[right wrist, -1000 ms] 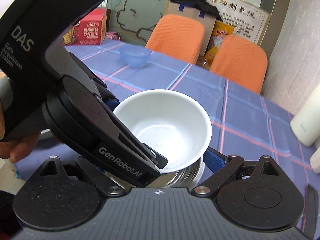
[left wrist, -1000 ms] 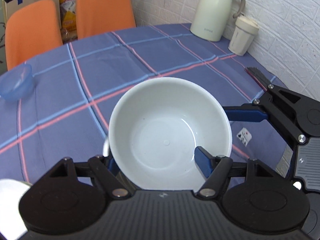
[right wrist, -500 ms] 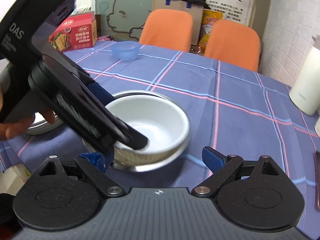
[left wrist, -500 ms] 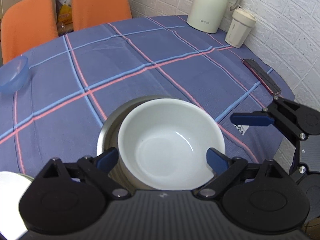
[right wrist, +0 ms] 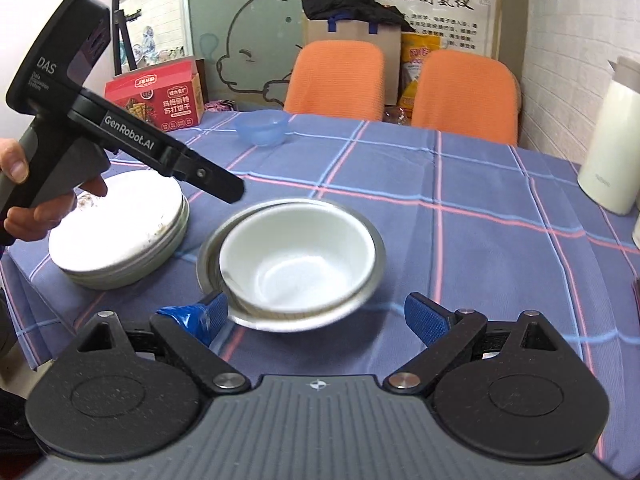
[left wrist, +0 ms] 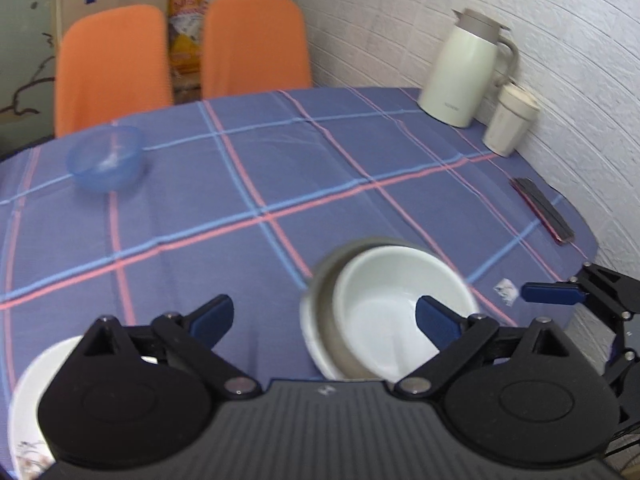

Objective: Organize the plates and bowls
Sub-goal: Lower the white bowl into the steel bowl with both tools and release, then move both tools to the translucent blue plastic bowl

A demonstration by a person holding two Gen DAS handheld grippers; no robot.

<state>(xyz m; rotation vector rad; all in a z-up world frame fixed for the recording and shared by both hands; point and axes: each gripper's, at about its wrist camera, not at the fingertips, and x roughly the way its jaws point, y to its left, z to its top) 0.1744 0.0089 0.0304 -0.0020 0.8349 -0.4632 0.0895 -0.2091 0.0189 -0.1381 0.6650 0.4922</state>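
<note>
The left tongs have let go of the white bowl and pulled back, jaws apart; the right tongs also stand apart. The bowl now sits nested, slightly tilted, in the steel bowl on the worktop, so this stacking step looks done. The glossy blue bowl is likely next.

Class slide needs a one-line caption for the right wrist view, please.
White bowl nested in metal bowl on checked tablecloth, plate stack beside; both grippers open.
</note>
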